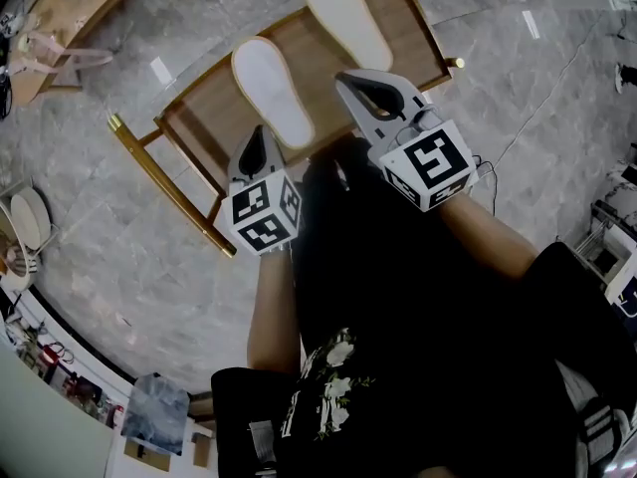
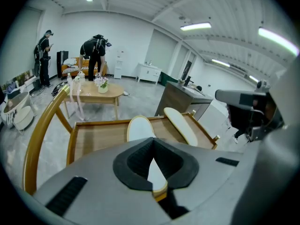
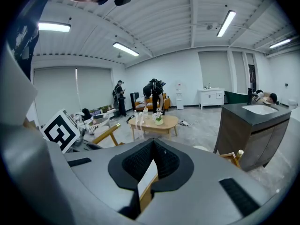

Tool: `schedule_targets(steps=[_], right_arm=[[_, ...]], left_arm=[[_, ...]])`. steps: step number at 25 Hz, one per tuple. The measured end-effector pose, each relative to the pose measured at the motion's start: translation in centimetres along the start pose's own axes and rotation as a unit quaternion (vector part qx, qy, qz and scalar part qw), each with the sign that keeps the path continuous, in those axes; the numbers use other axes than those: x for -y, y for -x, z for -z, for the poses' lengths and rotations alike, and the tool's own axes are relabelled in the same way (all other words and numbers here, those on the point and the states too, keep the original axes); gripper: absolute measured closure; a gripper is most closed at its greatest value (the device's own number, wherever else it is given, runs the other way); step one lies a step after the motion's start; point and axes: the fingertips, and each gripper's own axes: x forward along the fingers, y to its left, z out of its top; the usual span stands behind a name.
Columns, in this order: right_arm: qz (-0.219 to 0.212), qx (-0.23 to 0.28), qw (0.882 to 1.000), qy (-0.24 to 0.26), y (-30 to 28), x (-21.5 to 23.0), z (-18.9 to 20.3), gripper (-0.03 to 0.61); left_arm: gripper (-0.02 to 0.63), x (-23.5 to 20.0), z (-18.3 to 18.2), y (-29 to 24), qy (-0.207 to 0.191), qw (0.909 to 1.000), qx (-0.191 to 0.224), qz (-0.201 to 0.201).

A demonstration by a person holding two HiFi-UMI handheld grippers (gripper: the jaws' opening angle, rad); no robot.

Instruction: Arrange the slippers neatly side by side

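Note:
Two white slippers lie lengthwise on a low wooden rack (image 1: 199,118) with gold legs. The left slipper (image 1: 271,88) (image 2: 139,128) is nearer me; the right slipper (image 1: 346,18) (image 2: 180,123) sits further back. My left gripper (image 1: 261,139) (image 2: 152,144) hovers at the left slipper's heel, jaws shut and tips meeting. The heel and the rack's edge show through the gap under the tips. My right gripper (image 1: 350,78) (image 3: 152,146) is at the right slipper's heel, jaws also together, with a white slipper edge (image 3: 146,179) behind them.
A wooden coffee table (image 1: 60,8) (image 2: 96,93) (image 3: 154,121) stands beyond the rack on the grey floor. A dark cabinet (image 2: 180,97) (image 3: 253,125) is to the right. Two people (image 2: 93,53) stand far back. Other footwear (image 1: 25,222) lies at the left.

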Motion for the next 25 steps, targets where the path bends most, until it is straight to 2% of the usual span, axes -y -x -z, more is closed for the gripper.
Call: schedule_targets(steps=[8, 12, 19, 25], right_arm=[[0.032, 0.002, 0.999, 0.0, 2.5, 0.4, 0.7, 0.58], [0.039, 0.014, 0.999, -0.015, 2.9, 1.1, 0.7, 0.58], [0.079, 0.017, 0.994, -0.067, 3.1, 6.0, 2.8, 0.58], [0.084, 0.023, 0.995, -0.055, 3.9, 11.0, 2.5, 0.58]], left_arm=[[0.612, 2.6, -0.6, 0.8, -0.035, 0.9971, 0.032, 0.059], [0.612, 3.8, -1.3, 0.6, -0.071, 0.9945, 0.025, 0.073], [0.612, 6.4, -1.5, -2.6, -0.117, 0.9903, -0.002, 0.074], [0.611, 11.1, -2.6, -6.5, -0.124, 0.9879, -0.002, 0.093]])
